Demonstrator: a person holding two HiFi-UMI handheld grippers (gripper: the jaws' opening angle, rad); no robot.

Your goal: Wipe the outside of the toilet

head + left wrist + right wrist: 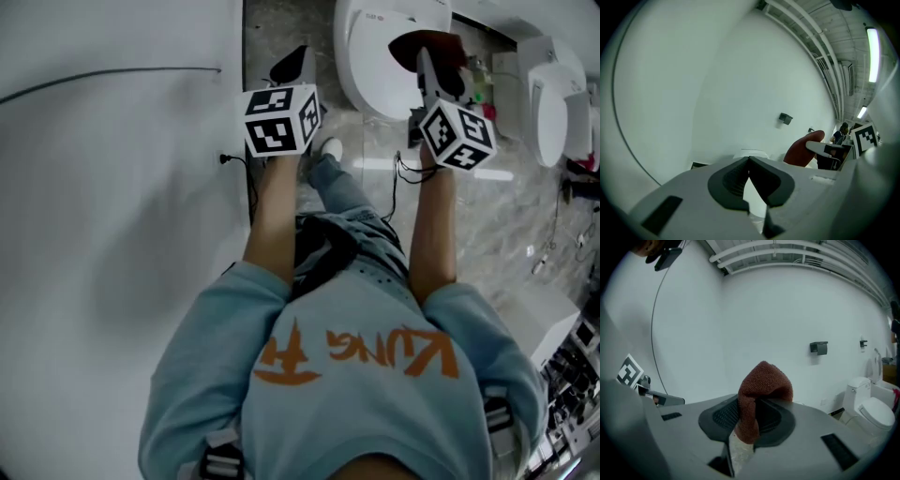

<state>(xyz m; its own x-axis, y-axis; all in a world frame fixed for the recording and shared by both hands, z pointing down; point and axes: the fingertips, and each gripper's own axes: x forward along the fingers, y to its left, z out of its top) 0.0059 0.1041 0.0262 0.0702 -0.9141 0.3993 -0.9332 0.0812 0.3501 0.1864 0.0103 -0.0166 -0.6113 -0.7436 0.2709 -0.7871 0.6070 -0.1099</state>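
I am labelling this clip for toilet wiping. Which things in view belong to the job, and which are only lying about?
For the job:
- near toilet
- reddish-brown cloth
- right tongs, shut on the cloth

Only lying about:
- left tongs, shut and empty
- second toilet, off to the right
- black cable by the wall

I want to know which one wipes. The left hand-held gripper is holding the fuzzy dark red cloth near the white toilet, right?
Not quite: the fuzzy dark red cloth is pinched in the right hand-held gripper, as the right gripper view shows. The left hand-held gripper is shut on nothing. The white ceramic toilet is near, just ahead.
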